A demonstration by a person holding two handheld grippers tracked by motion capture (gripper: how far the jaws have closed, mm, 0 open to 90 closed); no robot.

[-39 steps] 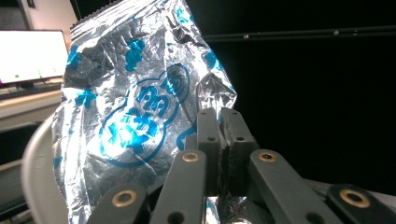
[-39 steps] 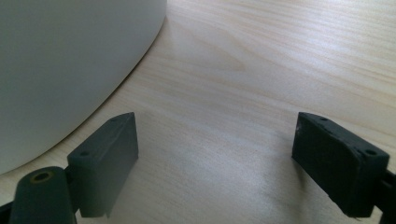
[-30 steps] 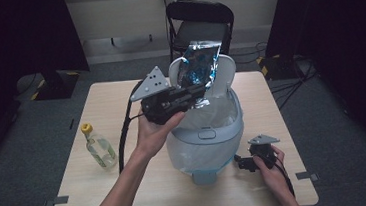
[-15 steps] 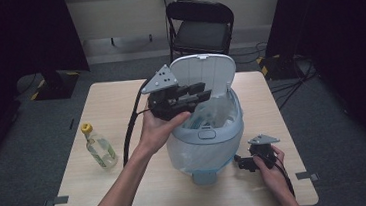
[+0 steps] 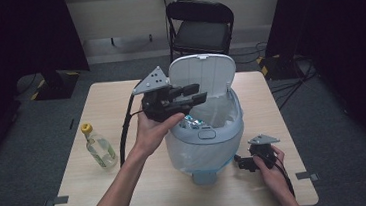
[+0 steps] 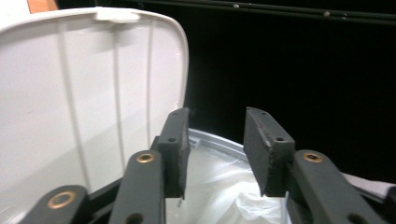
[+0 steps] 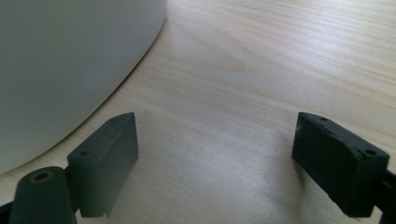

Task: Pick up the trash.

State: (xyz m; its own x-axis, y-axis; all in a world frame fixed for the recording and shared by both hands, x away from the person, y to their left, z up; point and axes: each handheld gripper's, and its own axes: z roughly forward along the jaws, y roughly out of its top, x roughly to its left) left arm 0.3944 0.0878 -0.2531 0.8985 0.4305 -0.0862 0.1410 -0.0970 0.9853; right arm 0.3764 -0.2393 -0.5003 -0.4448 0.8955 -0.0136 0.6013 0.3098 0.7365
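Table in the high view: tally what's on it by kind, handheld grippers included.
Bins: 1, pale blue with lid up
Bottles: 1, yellow cap
Shiny wrappers in the bin: 1
Grippers: 2, left gripper, right gripper
Total: 5

Left arm's stretched forward, hand holding the left gripper (image 5: 196,94) up high and level, jaws just been opening with nothing between them. Right gripper (image 5: 241,164) sits low by the right hand (image 5: 269,168), jaws spread wide, empty.
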